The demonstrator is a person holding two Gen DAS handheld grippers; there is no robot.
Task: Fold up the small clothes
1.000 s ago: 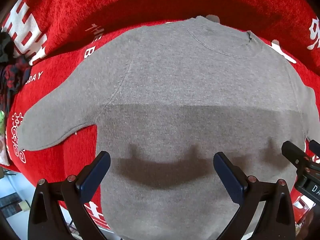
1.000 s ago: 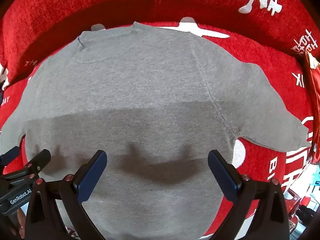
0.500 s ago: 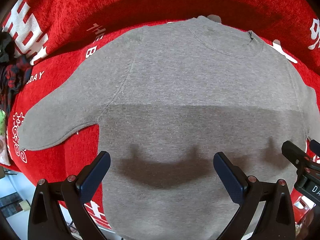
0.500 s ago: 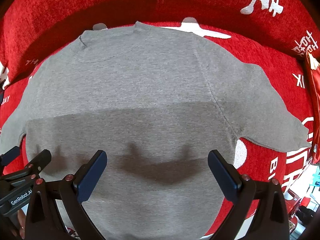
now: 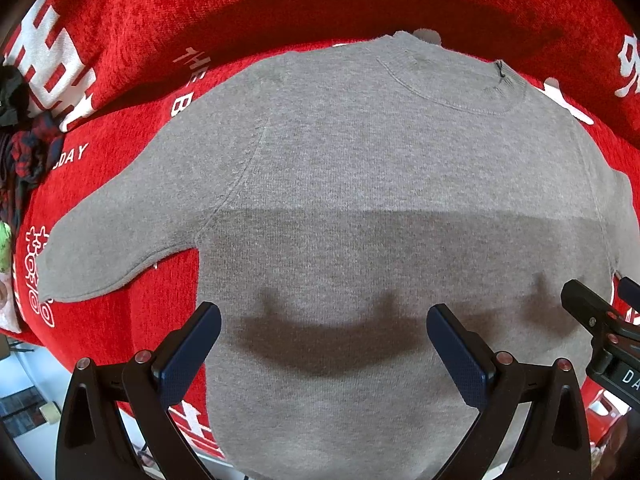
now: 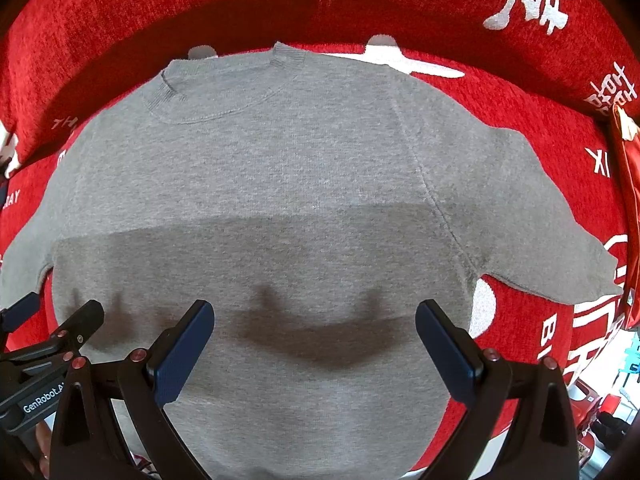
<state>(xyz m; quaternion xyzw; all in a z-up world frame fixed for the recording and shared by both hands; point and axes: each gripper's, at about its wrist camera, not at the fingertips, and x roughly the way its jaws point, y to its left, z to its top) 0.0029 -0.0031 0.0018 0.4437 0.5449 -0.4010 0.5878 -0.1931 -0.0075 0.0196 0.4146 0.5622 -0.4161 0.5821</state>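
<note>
A small grey sweater (image 5: pixel 360 208) lies spread flat, front or back up (I cannot tell which), on a red cover (image 5: pixel 160 40) printed with white lettering, its neckline (image 5: pixel 452 88) toward the far edge where the cover rises into a backrest-like fold, and its hem hanging toward the near edge under the cameras. Both sleeves are laid out sideways: the left sleeve (image 5: pixel 120 240) reaches toward the cover's left edge, the right sleeve (image 6: pixel 540 220) toward the right edge. That open, smoothed layout suits a fold that starts from the sides, since every seam and edge is exposed and nothing is bunched. The left gripper (image 5: pixel 324 348) hovers over the lower body of the sweater with its fingers spread wide and nothing between them; the right gripper (image 6: pixel 316 344) does the same just beside it, also spread and empty. Their shadows fall on the fabric below, which suggests both are held a little above the cloth rather than pressing on it. Held side by side over the hem, they seem placed to take the bottom edge or part toward the sleeves; no fold is made yet. A dark bundle of other clothes (image 5: pixel 20 152) sits at the cover's left edge, well apart.
</note>
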